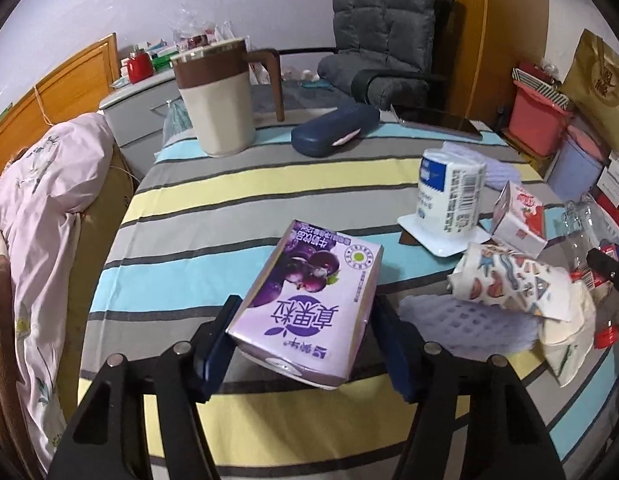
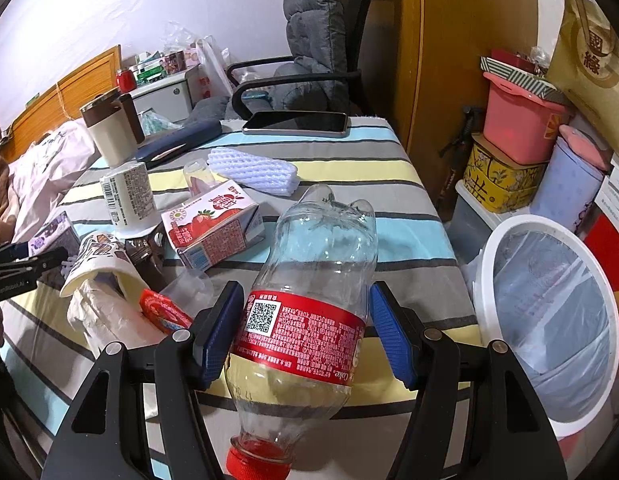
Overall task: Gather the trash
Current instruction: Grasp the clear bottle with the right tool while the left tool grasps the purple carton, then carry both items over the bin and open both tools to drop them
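A purple grape drink carton [image 1: 309, 300] lies on the striped tablecloth, and my left gripper [image 1: 303, 332] is shut on it, one blue pad against each long side. My right gripper [image 2: 305, 320] is shut on a clear plastic cola bottle [image 2: 317, 264] with a red label. It holds the bottle above the table's front edge, red cap towards the camera. A white bin [image 2: 525, 221] with a plastic liner stands on the floor just right of the table. More trash lies between the grippers: a strawberry carton [image 2: 213, 224], a patterned paper cup [image 2: 97, 260], a red wrapper [image 2: 165, 312] and a white yoghurt bottle [image 2: 127, 196].
A brown-and-cream mug [image 1: 217, 100], a blue glasses case [image 1: 333, 128], a phone [image 2: 297, 123] and a white foam net [image 2: 253, 170] sit at the back of the table. A grey chair [image 2: 309, 40] stands behind it, stacked boxes [image 2: 517, 128] to the right and bedding [image 1: 49, 200] to the left.
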{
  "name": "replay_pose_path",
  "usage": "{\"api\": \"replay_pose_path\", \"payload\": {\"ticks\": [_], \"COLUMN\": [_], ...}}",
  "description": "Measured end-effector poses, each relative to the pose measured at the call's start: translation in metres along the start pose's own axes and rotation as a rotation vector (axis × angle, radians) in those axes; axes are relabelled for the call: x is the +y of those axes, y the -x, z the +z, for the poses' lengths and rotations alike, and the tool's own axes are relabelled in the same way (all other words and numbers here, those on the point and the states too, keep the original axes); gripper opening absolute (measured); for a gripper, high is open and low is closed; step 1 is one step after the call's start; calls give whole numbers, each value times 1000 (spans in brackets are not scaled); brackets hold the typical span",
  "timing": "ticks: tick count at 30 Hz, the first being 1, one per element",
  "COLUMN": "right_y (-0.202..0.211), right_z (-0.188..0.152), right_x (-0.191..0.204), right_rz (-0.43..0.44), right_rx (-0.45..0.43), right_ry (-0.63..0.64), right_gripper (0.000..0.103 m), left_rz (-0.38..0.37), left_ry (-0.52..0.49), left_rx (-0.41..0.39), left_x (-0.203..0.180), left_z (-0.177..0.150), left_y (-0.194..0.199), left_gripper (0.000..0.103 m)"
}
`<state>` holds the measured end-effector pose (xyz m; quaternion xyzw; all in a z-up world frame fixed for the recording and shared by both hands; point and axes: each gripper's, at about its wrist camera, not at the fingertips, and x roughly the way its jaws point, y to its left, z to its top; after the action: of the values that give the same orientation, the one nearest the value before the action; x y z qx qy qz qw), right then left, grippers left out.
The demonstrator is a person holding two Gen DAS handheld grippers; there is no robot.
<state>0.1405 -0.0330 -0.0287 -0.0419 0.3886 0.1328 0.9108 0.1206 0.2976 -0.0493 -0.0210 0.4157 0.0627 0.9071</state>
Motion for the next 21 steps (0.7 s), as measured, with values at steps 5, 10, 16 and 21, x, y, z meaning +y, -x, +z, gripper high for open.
{"api": "replay_pose_path", "payload": {"ticks": [5, 10, 16, 21], "right_y": [7, 13, 25, 38], "right_z": [-1, -2, -1, 0], "right_x": [-4, -8, -12, -17], "right_rz": [5, 18, 41, 52], "right_rx": [-18, -34, -66, -95], "right_ry": [-4, -12, -20, -24], "right_gripper": [66, 65, 65, 65], "left_rz": [15, 29, 40, 32], "left_ry": [-3, 13, 20, 2], "left_rx": [-24, -56, -114, -163], "left_x": [-8, -11, -18, -33], "left_z": [-2, -2, 0, 3], "left_y": [15, 33, 63, 87], "left_gripper": [66, 66, 66, 66]}}
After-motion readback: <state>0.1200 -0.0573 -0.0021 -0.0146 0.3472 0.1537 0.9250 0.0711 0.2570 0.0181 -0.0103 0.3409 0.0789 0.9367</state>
